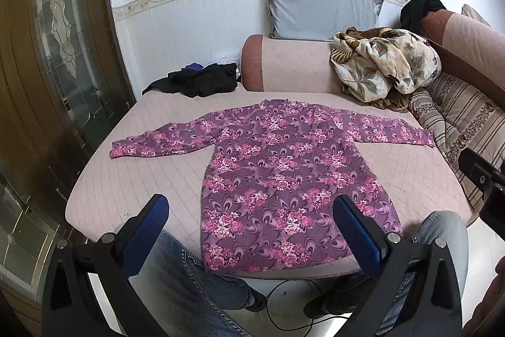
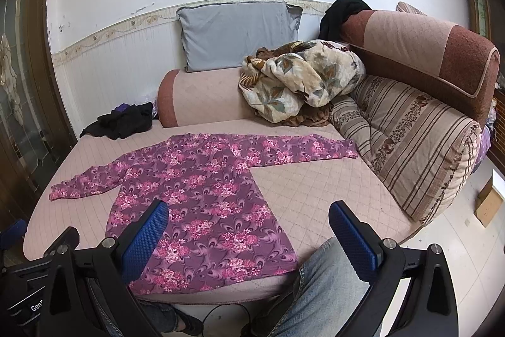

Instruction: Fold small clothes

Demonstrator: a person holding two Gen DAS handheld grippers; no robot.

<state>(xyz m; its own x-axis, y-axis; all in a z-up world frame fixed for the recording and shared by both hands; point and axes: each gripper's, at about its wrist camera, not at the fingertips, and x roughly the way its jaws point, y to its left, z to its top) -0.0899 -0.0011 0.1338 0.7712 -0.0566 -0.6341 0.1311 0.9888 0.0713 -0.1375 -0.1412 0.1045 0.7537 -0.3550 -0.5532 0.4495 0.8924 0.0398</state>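
A purple long-sleeved top with pink flowers [image 1: 277,176] [image 2: 202,198] lies flat on the pink quilted sofa seat [image 1: 132,179] [image 2: 315,195], both sleeves spread out sideways and the hem at the near edge. My left gripper [image 1: 251,210] hovers open above the hem, holding nothing. My right gripper [image 2: 249,217] is also open and empty, held over the top's lower right part. Both sets of blue padded fingers [image 1: 148,229] [image 2: 353,239] are well apart from the cloth. The right gripper's body [image 1: 483,176] shows at the left wrist view's right edge.
A heap of dark clothes [image 1: 199,79] [image 2: 121,119] lies at the seat's back left. A floral blanket [image 1: 385,65] [image 2: 300,78], grey pillow [image 1: 322,8] and striped cushion [image 2: 404,141] sit behind and right. A person's jeans-clad legs [image 1: 186,283] [image 2: 328,283] and a black cable [image 1: 284,292] are below.
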